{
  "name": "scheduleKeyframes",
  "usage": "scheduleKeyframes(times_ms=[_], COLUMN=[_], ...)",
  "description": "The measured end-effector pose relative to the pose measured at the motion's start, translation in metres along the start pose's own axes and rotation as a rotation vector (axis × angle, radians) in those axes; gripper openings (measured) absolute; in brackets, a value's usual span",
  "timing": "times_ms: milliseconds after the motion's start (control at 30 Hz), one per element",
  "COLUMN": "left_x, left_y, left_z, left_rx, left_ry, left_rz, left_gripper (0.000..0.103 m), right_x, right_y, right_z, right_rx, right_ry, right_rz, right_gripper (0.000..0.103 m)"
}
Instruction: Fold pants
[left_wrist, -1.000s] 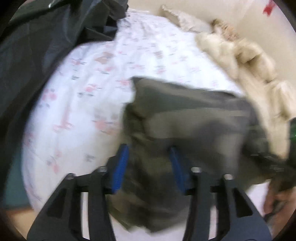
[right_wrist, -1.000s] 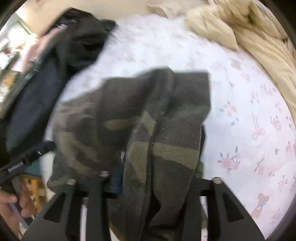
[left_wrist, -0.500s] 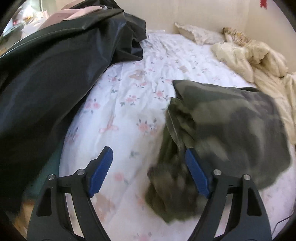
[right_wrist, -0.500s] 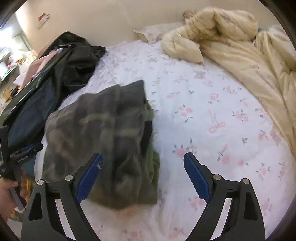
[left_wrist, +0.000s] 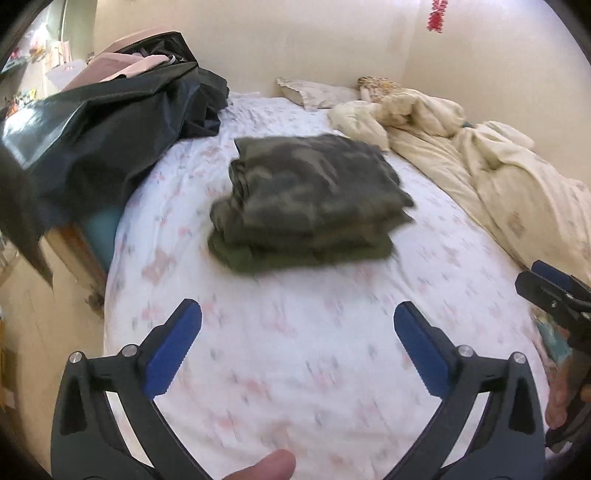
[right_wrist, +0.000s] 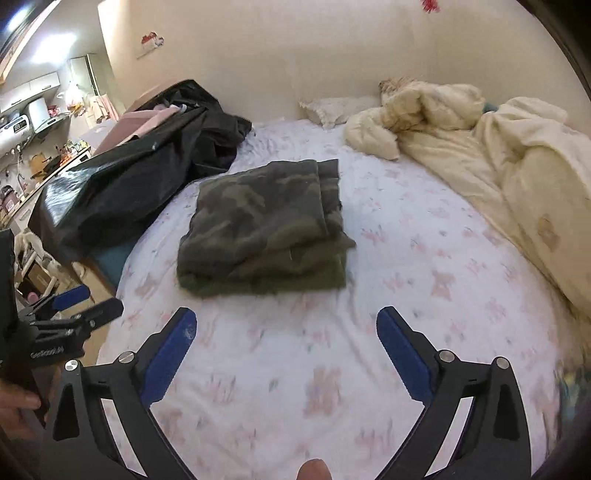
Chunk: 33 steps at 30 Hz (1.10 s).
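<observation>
Nearest in the left wrist view, the left gripper (left_wrist: 297, 325) has its blue-padded jaws spread wide; they have just been opening, and nothing lies between them, only bare floral bed sheet (left_wrist: 295, 369) beneath. A fingertip (left_wrist: 273, 463) shows at the bottom edge of that view. The right gripper (right_wrist: 284, 328) reads the same in its own view: jaws wide apart, just been opening, nothing held, sheet below. Each tool also appears in the other's camera, the right one at the right margin of the left view and the left one at the left margin of the right view, each held in a hand (right_wrist: 16, 402). Further out, well apart from both grippers, the camouflage pants (right_wrist: 264, 229) lie flat on the sheet as a folded, stacked rectangular bundle, layers visible along the near edge; slightly motion-blurred in the left view. Left of the pants, a black bag or garment cover (right_wrist: 129, 184) drapes over the bed's edge, close to the bundle but not touching it. To the right, a rumpled cream duvet (right_wrist: 517, 177) runs along the bed. Farthest, a pillow (right_wrist: 332, 109) sits against the wall (right_wrist: 295, 48).
</observation>
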<state>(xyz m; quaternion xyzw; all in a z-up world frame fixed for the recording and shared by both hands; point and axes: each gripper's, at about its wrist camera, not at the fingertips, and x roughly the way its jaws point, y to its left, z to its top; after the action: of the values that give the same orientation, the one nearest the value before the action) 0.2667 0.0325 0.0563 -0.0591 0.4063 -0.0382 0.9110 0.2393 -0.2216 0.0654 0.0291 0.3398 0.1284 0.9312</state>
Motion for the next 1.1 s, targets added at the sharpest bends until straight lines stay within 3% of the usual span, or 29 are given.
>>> scheduleKeyframes(times_ms=[167, 233, 467, 600, 700, 867, 1000, 1100], left_x=[-0.048, -0.064, -0.100, -0.117, -0.116, -0.110, -0.104, -0.112], left_y=[-0.008, -0.007, -0.010, -0.012, -0.013, -0.015, -0.013, -0.011], left_z=[-0.053, -0.073, -0.113, -0.126, -0.131, -0.138, -0.139, -0.135], left_rx=[-0.014, -0.011, -0.002, 0.016, 0.020, 0.030, 0.027, 0.005], left_ry=[-0.019, -0.054, -0.137, -0.210, -0.201, -0.198, -0.187, -0.241], left_rz=[0.009, 0.048, 0.097, 0.131, 0.108, 0.148, 0.150, 0.123], left_gripper=[0.103, 0.103, 0.103, 0.103, 0.103, 0.103, 0.103, 0.103], right_x=[-0.055, -0.068, -0.087, -0.094, -0.096, -0.098, -0.096, -0.093], right_y=[0.016, 0.023, 0.031, 0.038, 0.048, 0.067, 0.063, 0.057], right_z=[-0.055, -0.073, -0.114, -0.127, -0.136, -0.141, -0.140, -0.139], right_rx=[-0.001, -0.010, 0.035, 0.059, 0.030, -0.070, -0.049, -0.028], right_ry=[-0.035, -0.054, -0.071, -0.109, -0.129, -0.170, -0.175, -0.179], right_rz=[-0.030, -0.044, -0.057, -0.069, -0.082, -0.149, -0.144, -0.159], right_gripper=[0.103, 0.103, 0.103, 0.103, 0.103, 0.103, 0.103, 0.103])
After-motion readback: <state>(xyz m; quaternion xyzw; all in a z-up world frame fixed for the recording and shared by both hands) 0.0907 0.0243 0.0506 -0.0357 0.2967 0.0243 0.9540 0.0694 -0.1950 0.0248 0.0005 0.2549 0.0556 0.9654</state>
